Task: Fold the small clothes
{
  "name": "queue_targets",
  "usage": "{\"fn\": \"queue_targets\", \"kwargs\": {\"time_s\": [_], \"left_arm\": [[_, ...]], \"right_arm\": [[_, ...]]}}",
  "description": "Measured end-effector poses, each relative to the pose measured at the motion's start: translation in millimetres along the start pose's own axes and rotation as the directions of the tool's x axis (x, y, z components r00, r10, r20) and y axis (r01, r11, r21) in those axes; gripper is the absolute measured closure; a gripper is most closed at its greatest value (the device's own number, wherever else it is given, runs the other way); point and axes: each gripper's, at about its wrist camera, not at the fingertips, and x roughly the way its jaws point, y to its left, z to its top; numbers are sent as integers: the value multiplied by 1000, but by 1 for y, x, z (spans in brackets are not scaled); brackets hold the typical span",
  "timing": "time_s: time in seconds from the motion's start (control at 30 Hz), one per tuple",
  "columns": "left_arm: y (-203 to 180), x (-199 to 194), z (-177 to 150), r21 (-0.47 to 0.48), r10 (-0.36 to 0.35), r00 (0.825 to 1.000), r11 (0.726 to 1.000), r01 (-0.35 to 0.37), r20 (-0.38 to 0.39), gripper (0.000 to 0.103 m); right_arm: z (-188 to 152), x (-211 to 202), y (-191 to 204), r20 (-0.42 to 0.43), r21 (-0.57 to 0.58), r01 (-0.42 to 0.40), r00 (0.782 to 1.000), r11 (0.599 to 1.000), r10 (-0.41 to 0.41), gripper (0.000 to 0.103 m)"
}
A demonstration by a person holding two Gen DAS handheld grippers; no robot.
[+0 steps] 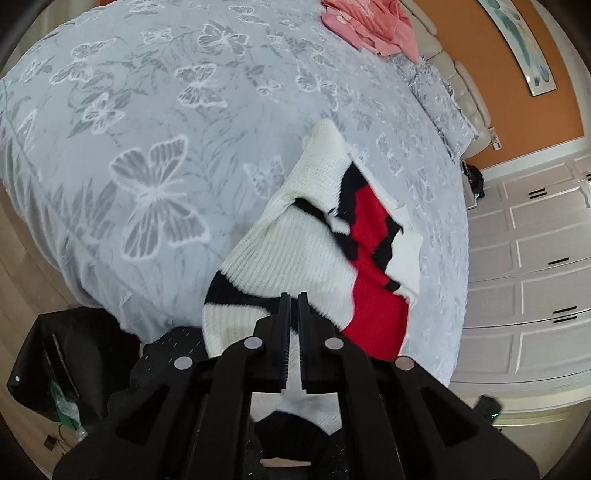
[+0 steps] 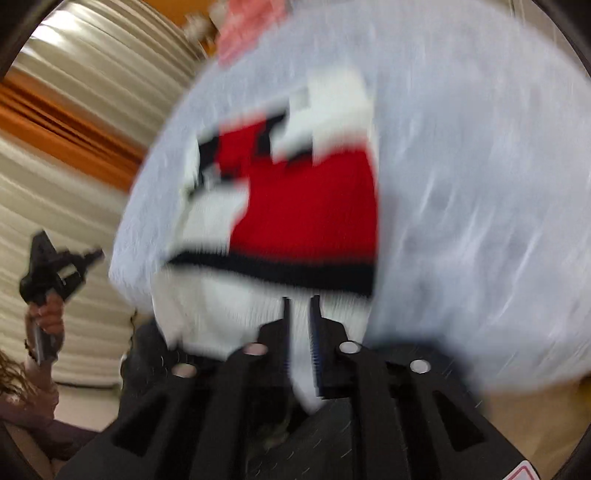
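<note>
On the near edge of the bed (image 1: pixel 155 122), over a grey butterfly-print cover: one small knitted sweater (image 1: pixel 295 251), white with red and black blocks.

Position: hem end raised off the cover at the near side, far end lying on the bedding. Partly doubled over, not flat.

Orientation: long axis runs from the near hem away toward the headboard (image 1: pixel 458 85) end; a white tip, probably a sleeve or shoulder, points away from both cameras.

Left gripper (image 1: pixel 293 295): fingers clenched nearly together, white knit showing in the slit between them; appears to pinch the hem.

Right gripper (image 2: pixel 300 299): fingers set narrowly apart with a fold of white knit (image 2: pixel 303 369) running down between them. Picture badly blurred; whether the pads press the cloth cannot be told.

Other item: pink garment (image 1: pixel 369 26) at the far end, well apart.

Risks, as judged:
- Right corner may slip free if that grip is loose, dropping one side and skewing the fold.
- Uneven pull between the two hands would twist the long axis and crease the knit.
- Stretchy ribbing may sag, so the edges fail to meet.
- Overhanging hem could drag the piece off the bed.
</note>
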Motion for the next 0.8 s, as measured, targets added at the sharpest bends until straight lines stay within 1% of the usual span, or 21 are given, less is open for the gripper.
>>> {"fn": "queue_targets", "kwargs": {"time_s": [0.07,0.1,0.13,0.17,0.2,0.23,0.27,0.3,0.4,0.43,0.47,0.5,0.53,0.57,0.6,0.63,0.67,0.7,0.73,0.77,0.8], "left_arm": [[10,5,-10,-10,20,1000,1000,-20,-21,100],[14,9,-12,-17,25,999,1000,-26,-32,100],[19,15,-14,-29,30,998,999,-32,-52,100],[28,23,-18,-58,38,996,997,-43,-83,94],[35,28,-22,-86,39,994,995,-47,-102,82],[42,32,-25,-116,30,993,992,-44,-118,74],[48,38,-30,-162,7,992,986,-28,-126,60],[52,44,-36,-196,-7,991,980,-19,-133,53],[49,61,-49,-217,-21,986,976,-15,-164,49],[48,67,-54,-223,-16,984,975,-24,-177,48],[47,74,-60,-231,-9,982,972,-36,-191,43],[47,81,-65,-235,-9,979,971,-40,-202,44],[48,90,-69,-231,-10,976,972,-42,-219,46],[52,103,-75,-228,-7,966,972,-54,-257,75],[59,113,-80,-268,-44,952,963,-41,-303,99],[67,114,-84,-341,-118,943,940,5,-311,101],[69,110,-86,-375,-162,941,926,40,-298,101],[67,100,-85,-374,-184,941,925,67,-285,101],[62,87,-80,-354,-191,946,931,89,-264,101],[53,64,-69,-329,-222,951,933,144,-213,101],[46,51,-59,-312,-242,953,933,177,-183,101]], "right_arm": [[-20,27,4,-62,-13,79,995,997,-80,61],[-26,40,5,-83,-35,133,987,991,-135,60],[-27,47,6,-97,-46,163,981,986,-167,56],[-26,58,4,-122,-62,220,967,974,-226,51],[-24,65,2,-136,-69,240,959,968,-247,50],[-20,74,-1,-177,-58,224,957,973,-230,50],[-18,80,-5,-195,-42,196,960,980,-200,50],[-17,83,-5,-205,-30,181,962,983,-183,49],[-14,95,1,-235,-75,207,947,975,-219,47],[-15,99,5,-243,-103,218,941,970,-237,51],[-17,100,7,-243,-111,210,942,971,-232,79],[-19,101,5,-259,-90,173,947,981,-190,101],[-21,99,2,-262,-44,135,955,990,-142,103],[-22,94,-4,-249,10,94,965,996,-88,103],[-23,83,-8,-224,50,45,974,998,-33,103],[-24,74,-11,-205,73,6,979,997,9,103],[-26,51,-14,-155,115,-79,983,990,96,103],[-27,35,-16,-118,128,-119,984,985,134,103],[-26,14,-16,-69,129,-156,984,979,166,103],[-20,-13,-15,4,113,-196,980,974,197,103],[-8,-43,-13,84,88,-230,971,969,223,103]]}}
